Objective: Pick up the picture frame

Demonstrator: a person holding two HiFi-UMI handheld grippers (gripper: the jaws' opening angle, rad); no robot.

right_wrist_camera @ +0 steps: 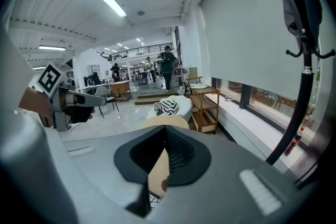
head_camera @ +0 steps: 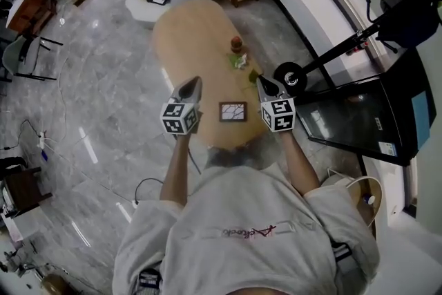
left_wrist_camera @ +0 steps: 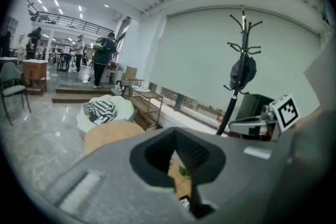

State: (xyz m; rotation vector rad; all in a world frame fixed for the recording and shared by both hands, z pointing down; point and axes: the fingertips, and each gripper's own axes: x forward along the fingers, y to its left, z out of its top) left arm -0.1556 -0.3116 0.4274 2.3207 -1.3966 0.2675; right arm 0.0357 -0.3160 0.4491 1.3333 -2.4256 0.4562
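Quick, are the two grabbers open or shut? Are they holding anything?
Left gripper: shut, holding nothing.
Right gripper: shut, holding nothing.

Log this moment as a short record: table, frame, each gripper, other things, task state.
table: oval wooden table
frame: picture frame lying flat near the table's near end
left gripper: left gripper shut, empty, left of the frame and apart from it
right gripper: right gripper shut, empty, right of the frame and apart from it
other things: small pot and green leaves farther along the table
task state: frame not yet picked up
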